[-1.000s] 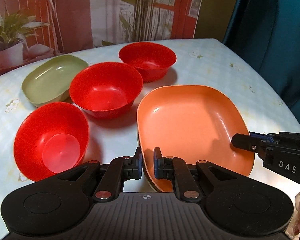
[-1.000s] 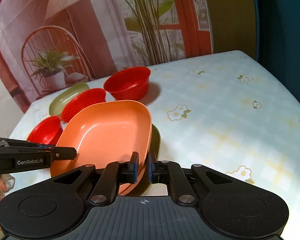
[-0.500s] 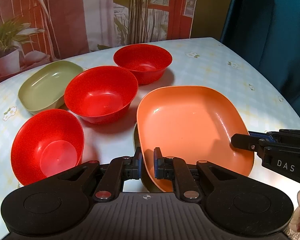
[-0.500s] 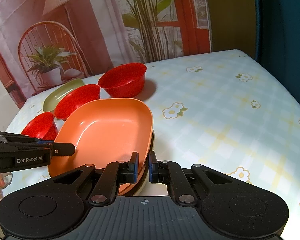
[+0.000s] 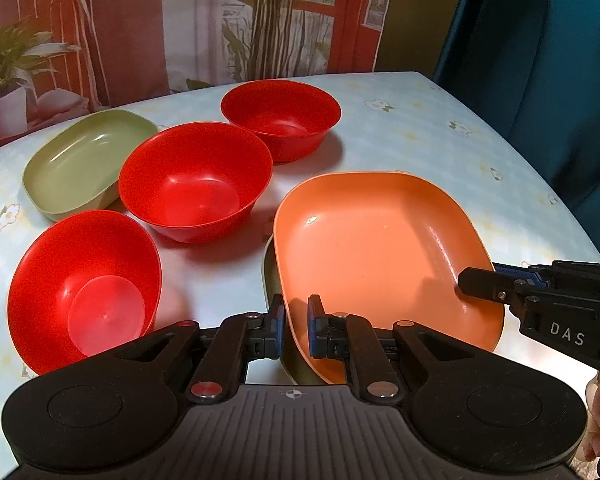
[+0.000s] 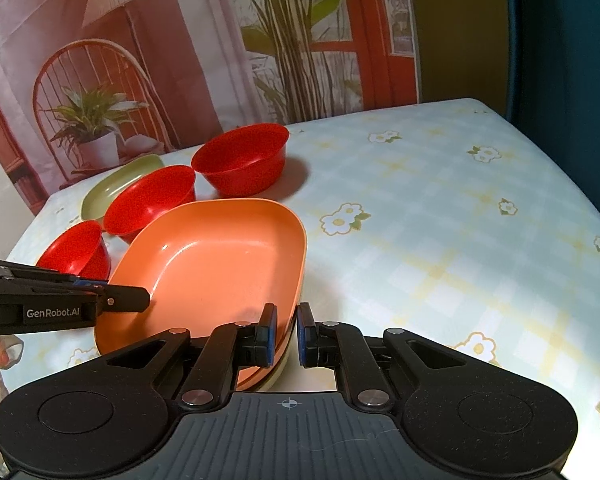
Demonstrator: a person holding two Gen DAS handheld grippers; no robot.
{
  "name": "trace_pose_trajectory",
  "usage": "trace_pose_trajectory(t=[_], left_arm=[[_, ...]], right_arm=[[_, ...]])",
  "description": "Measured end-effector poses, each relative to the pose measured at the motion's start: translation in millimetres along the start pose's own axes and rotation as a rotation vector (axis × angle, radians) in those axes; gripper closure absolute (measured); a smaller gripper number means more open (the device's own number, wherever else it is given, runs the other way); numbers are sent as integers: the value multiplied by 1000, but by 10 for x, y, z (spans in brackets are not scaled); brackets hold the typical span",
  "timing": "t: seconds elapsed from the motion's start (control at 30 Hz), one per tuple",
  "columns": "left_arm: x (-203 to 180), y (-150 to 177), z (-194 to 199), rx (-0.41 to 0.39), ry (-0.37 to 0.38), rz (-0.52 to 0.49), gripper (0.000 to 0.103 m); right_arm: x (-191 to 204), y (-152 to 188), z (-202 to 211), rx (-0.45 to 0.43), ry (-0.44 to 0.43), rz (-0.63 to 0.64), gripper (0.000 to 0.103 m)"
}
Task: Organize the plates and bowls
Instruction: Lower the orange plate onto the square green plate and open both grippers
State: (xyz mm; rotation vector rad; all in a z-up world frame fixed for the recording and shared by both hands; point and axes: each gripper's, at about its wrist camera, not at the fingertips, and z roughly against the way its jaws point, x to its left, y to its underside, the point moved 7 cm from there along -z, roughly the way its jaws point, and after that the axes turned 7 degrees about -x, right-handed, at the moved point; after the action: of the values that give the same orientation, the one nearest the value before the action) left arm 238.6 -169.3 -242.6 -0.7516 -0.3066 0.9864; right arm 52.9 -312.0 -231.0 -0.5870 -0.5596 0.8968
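**Orange plate nested, bowls still loose**

Going from the table's left edge, I see a green plate toward the far left corner and three red bowls, each standing alone (nothing stacked there yet). Nearer the front edge, the orange plate sits on another green plate, only a sliver of it showing. My left gripper straddles the orange rim, jaws narrowly apart and, I judge, no longer pinching. My right gripper does likewise on the opposite rim. Left to do: the far plate and all bowls.
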Motion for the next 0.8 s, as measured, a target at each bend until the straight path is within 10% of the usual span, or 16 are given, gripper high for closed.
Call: trace_pose_trajectory(t=[0.8], left_arm=[[131, 173, 0, 18, -41, 21, 71]], right_arm=[[36, 85, -101, 36, 16, 22, 84]])
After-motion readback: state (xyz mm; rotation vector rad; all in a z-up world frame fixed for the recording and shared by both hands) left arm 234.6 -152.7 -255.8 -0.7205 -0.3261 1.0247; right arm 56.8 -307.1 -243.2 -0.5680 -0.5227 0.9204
